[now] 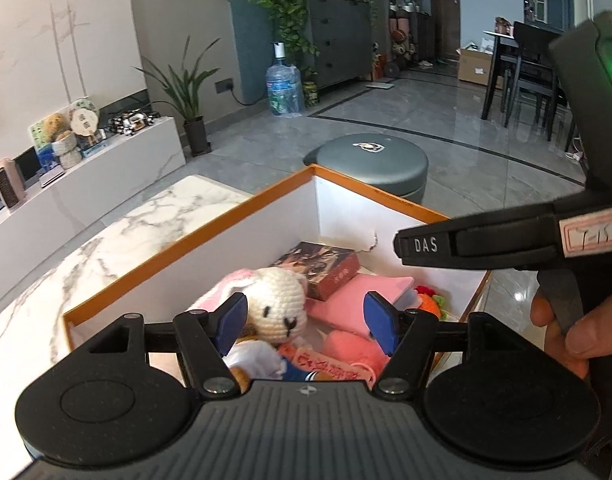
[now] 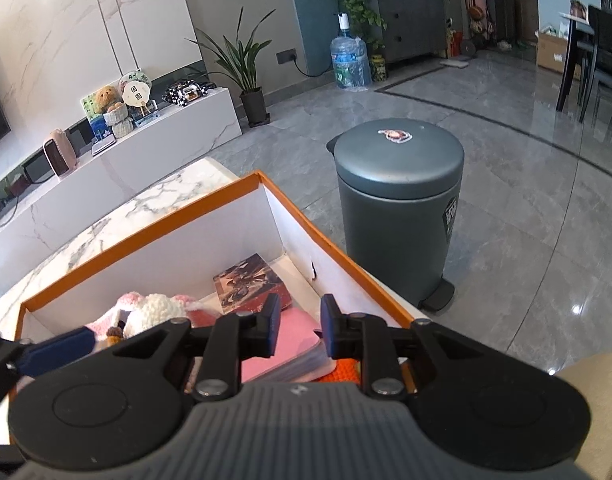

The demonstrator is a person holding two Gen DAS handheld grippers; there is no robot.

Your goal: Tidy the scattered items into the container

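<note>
Both the left gripper (image 1: pixel 306 322) and right gripper (image 2: pixel 296 330) hang open and empty just above the box (image 1: pixel 186 252), where the bunny (image 1: pixel 280 304), book (image 1: pixel 325 270) and pink pad (image 2: pixel 294 340) lie below them, apparently already tidied.

A box (image 1: pixel 186 240) with an orange rim and white inner walls sits on a white table (image 1: pixel 106 232) veined in grey. Inside: a cream crocheted bunny (image 1: pixel 280 300) with pink ears, a pink notebook (image 1: pixel 369 292), a dark red-brown printed carton (image 2: pixel 252 282), an orange knitted carrot (image 1: pixel 427 304). Beyond, a dark grey-green bin (image 2: pixel 401 184).
</note>
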